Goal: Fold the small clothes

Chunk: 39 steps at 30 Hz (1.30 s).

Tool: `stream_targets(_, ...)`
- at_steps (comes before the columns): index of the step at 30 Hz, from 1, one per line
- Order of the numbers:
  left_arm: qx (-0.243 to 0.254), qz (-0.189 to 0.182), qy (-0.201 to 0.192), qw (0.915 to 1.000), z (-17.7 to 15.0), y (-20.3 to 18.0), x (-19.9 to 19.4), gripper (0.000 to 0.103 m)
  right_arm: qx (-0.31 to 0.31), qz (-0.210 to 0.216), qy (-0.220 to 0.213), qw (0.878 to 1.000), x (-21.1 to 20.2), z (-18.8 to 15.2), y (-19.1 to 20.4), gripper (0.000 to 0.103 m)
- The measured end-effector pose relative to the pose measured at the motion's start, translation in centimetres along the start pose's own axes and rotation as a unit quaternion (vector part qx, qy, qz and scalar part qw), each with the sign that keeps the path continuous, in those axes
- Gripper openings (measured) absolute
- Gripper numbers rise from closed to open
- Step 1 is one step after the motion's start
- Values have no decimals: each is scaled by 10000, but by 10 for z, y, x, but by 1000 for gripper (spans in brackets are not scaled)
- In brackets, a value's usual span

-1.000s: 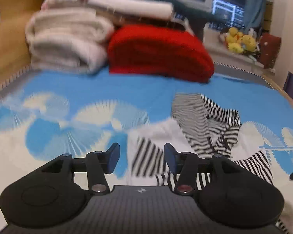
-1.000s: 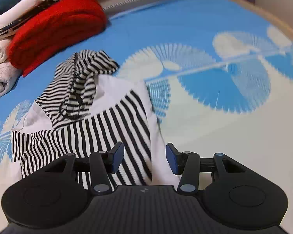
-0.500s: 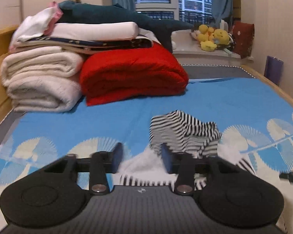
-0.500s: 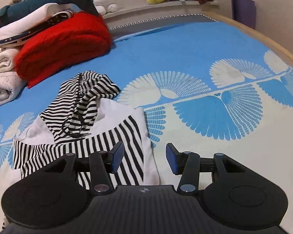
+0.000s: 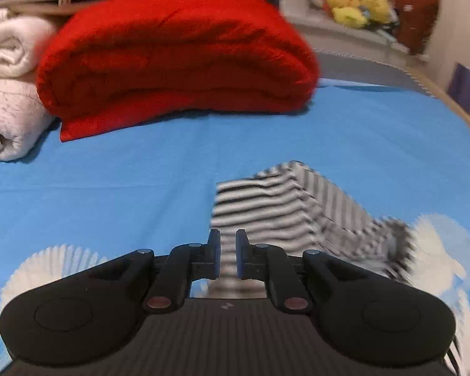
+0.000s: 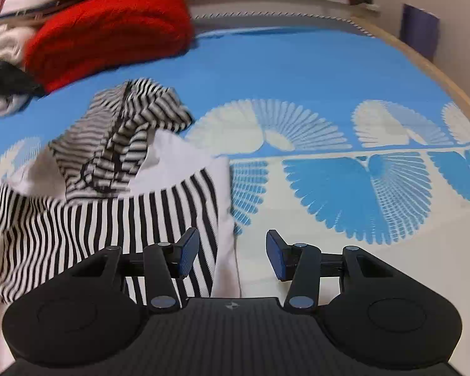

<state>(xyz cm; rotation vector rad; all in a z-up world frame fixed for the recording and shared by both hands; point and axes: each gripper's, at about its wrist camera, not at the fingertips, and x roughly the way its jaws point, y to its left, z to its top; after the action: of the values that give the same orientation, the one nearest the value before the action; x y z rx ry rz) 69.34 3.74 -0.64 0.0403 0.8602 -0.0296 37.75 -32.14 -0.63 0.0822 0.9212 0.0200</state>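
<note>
My left gripper [image 5: 228,258] is pinched nearly closed on the striped top [image 6: 116,194], which lies rumpled mid-bed on the blue sheet [image 6: 297,72], near the red blanket [image 5: 175,53]. My right gripper [image 6: 232,255] hangs released over the top's right edge, holding nothing. The top looks light, soft and floppy, so it'll sag; I'd grab hems or corners, both sides. Versus half a second ago, the left jaws have narrowed from spread onto fabric, and the left view has dropped closer to the bed.
</note>
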Motion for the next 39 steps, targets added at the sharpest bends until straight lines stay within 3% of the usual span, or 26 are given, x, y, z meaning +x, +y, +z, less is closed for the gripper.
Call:
stream_targets(4, -529, 27, 202, 9984, 18, 17, 65, 16, -151, -48, 144, 9998, 13, -2, 4, 50)
stream_targets(5, -690, 40, 231, 9973, 22, 21, 77, 23, -172, -63, 169, 9997, 16, -3, 5, 50)
stream_targets(8, -1144, -17, 323, 9929, 33, 27, 109, 62, -304, -89, 249, 9992, 23, -5, 8, 50)
stream_targets(9, -1198, -30, 364, 9921, 36, 26, 117, 68, -370, -115, 267, 9989, 25, -6, 9, 50)
stream_targets(11, -1066, -52, 484, 9931, 37, 18, 133, 69, -429, -158, 280, 9986, 27, -8, 10, 50)
stream_targets(13, -813, 56, 447, 9957, 35, 9, 143, 66, -326, -258, 248, 9988, 28, -9, 9, 50)
stream_targets(15, -715, -136, 493, 9961, 33, 5, 148, 36, -244, -265, 229, 9991, 28, -9, 8, 49)
stream_targets(16, -623, -222, 546, 9963, 32, 2, 149, 5, -240, -252, 214, 9992, 27, -9, 8, 49)
stream_targets(17, -466, -170, 495, 9975, 33, -2, 145, 3, -256, -262, 197, 9991, 27, -9, 9, 49)
stream_targets(21, 161, -406, -20, 9990, 31, -14, 97, 2, -136, -304, 160, 9993, 23, -6, 3, 49)
stream_targets(24, 702, -879, -577, 9920, 10, -22, 25, 1, 14, -359, 60, 9993, 16, -3, -3, 49)
stream_targets(27, 1549, -1464, -1000, 9719, -43, -32, -64, 1, 173, -319, -40, 9993, 8, -1, -7, 49)
stream_targets(29, 2247, -1761, -1038, 9528, -96, -36, -122, 1, 301, -270, -154, 9991, 0, 2, -10, 49)
stream_targets(31, 2838, -2095, -826, 9321, -156, -30, -173, 1, 452, -230, -287, 9983, -9, 4, -14, 49)
stream_targets(33, 3186, -2197, -427, 9211, -207, -16, -210, 2, 630, -175, -434, 9969, -18, 5, -17, 49)
stream_targets(34, 3175, -2138, -144, 9237, -227, -7, -219, 4, 721, -164, -479, 9961, -21, 5, -19, 49)
stream_targets(36, 2846, -1920, 361, 9385, -247, 15, -233, 7, 859, -133, -544, 9947, -27, 5, -21, 49)
stream_targets(39, 1673, -1294, 290, 9770, -245, 43, -255, 8, 1006, -19, -672, 9927, -34, 5, -20, 49)
